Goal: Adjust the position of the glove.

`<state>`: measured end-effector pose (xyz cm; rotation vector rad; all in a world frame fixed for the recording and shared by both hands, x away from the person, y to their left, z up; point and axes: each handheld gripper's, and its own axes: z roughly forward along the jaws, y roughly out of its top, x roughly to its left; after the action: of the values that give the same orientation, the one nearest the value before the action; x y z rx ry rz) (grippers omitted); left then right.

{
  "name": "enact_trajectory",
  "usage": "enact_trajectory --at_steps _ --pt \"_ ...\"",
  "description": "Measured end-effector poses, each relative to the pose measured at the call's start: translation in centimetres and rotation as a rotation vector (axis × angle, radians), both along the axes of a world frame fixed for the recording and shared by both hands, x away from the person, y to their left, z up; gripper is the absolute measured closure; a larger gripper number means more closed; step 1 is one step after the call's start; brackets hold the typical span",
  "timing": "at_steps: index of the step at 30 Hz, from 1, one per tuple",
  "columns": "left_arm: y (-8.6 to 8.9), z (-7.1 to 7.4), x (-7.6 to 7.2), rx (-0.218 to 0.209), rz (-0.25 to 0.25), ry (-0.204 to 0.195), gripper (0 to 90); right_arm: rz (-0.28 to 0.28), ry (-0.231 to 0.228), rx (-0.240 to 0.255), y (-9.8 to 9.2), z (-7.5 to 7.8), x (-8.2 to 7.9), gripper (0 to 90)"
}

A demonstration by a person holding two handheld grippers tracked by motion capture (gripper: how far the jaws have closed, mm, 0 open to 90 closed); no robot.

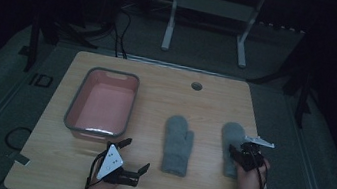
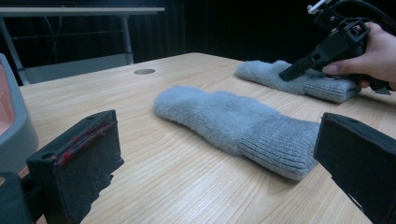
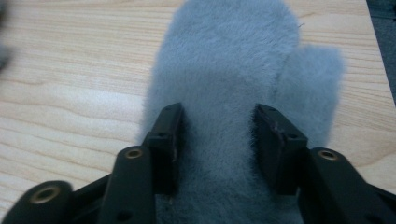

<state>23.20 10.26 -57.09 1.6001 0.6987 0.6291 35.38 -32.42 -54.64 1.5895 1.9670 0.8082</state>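
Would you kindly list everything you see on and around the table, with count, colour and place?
fluffy grey knitted mittens: two; the nearer mitten lies mid-table, the far mitten near the right edge.
pink plastic tub with grey rim: one, left half of the table.
light wooden table: one, with a round cable hole near its far edge.
white metal desk frame: one, on the floor beyond the table.
left gripper: black, jaws wide apart, near the front edge by the tub.
right gripper: black, jaws down on the far mitten, one each side of its middle.
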Motion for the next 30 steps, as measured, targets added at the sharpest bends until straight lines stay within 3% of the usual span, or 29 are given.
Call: enact_trajectory --at_steps 8,12,20,30 --pt "0.0 0.0 0.0 0.001 0.003 0.001 1.0 -0.033 -0.023 -0.052 1.1 -0.1 -0.4 76.7" --pt "0.0 0.0 0.0 0.001 0.003 0.0 1.0 -0.06 -0.019 -0.032 1.3 0.3 -0.4 79.9" --pt "0.0 0.0 0.0 0.005 0.003 -0.002 1.0 -0.091 -0.059 0.001 2.2 3.4 -0.7 80.3" --pt "0.0 0.0 0.0 0.006 0.002 -0.004 1.0 -0.1 -0.112 0.052 5.4 7.0 -1.4 80.3"
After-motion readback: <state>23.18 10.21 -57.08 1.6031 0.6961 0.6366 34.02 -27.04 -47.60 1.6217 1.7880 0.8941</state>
